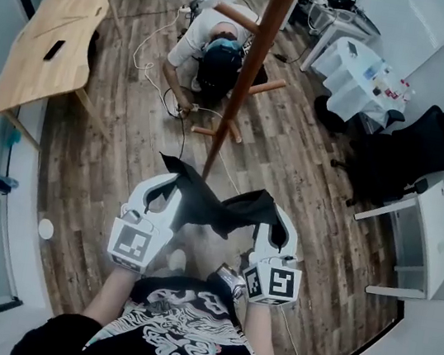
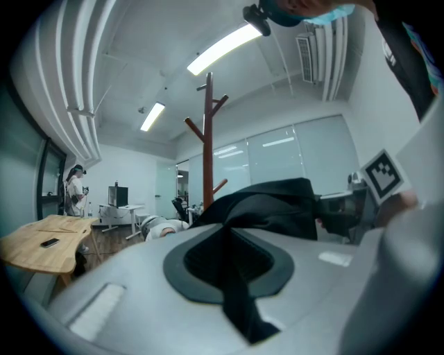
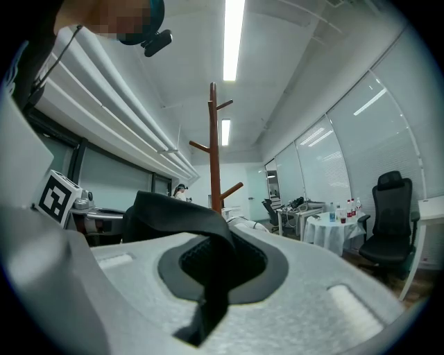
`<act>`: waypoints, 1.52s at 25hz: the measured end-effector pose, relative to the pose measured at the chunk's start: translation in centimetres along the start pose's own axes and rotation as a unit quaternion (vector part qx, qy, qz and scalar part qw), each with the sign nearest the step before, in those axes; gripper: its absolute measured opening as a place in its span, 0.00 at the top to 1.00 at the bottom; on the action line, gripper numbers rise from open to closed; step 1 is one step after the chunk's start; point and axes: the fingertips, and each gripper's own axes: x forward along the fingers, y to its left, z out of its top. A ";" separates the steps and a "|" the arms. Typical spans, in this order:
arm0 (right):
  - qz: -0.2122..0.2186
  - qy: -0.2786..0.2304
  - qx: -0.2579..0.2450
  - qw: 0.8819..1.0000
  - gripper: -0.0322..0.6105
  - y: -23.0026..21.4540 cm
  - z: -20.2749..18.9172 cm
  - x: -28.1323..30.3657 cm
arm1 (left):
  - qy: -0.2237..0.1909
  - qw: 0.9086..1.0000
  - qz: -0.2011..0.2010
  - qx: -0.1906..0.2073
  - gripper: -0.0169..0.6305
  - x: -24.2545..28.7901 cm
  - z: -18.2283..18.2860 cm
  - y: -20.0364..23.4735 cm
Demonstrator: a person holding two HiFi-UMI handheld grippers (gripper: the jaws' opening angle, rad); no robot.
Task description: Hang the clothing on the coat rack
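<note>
Head view. The tall brown wooden coat rack (image 1: 246,76) is cut off by the upper edge, so its top pegs are not seen. The black fabric garment (image 1: 217,205) is bunched, and its kind cannot be told. It covers the jaw tips of both tools. It hangs stretched between the left gripper (image 1: 172,185) and the right gripper (image 1: 270,215), one end in each, above the wood-plank floor (image 1: 307,169) and just short of the rack's post. Both forearms reach forward side by side, with the marker cubes toward the wearer. A person in a white top (image 1: 210,41) crouches on the floor at the rack's foot and hides part of its base. A light wooden table (image 1: 51,45) stands at the left, and a black office chair (image 1: 406,151) at the right.

Left gripper view. The left gripper (image 2: 232,267) has its jaws closed on a strip of the garment (image 2: 277,204), which runs out of the seam and off to the right. The cloth hides the rack's lower post (image 2: 208,145). The gripper is held level.

Right gripper view. The right gripper (image 3: 211,274) is likewise clamped on the garment (image 3: 173,215), which drapes away to the left. The rack (image 3: 215,145) stands ahead beyond the cloth, its foot hidden. This gripper is also held level.
</note>
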 end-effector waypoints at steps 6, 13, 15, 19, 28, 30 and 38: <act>-0.015 -0.013 -0.002 1.000 0.93 -1.0 1.1 1.0 | -0.002 0.999 -0.001 -0.040 0.95 1.1 1.3 0.0; -0.018 -0.027 0.002 0.999 0.93 -1.5 2.3 2.3 | -0.017 1.000 -0.018 -0.011 0.95 2.6 1.8 0.6; -0.018 -0.027 0.005 0.999 0.93 -1.7 2.3 2.8 | -0.019 1.000 -0.020 -0.010 0.95 3.1 1.8 0.7; -0.021 -0.031 0.007 0.999 0.93 -2.4 2.5 3.3 | -0.018 0.999 -0.019 -0.023 0.95 3.9 2.4 0.8; -0.016 -0.043 0.029 0.999 0.93 -4.5 3.3 6.2 | -0.027 0.999 -0.012 -0.019 0.95 6.8 3.9 1.8; -0.010 -0.046 0.032 0.998 0.93 -4.8 3.6 6.9 | -0.025 0.999 -0.007 -0.029 0.95 7.2 4.2 2.0; 0.015 -0.055 0.054 0.997 0.93 -5.5 4.7 11.0 | -0.021 0.999 0.021 -0.019 0.95 9.1 4.6 4.7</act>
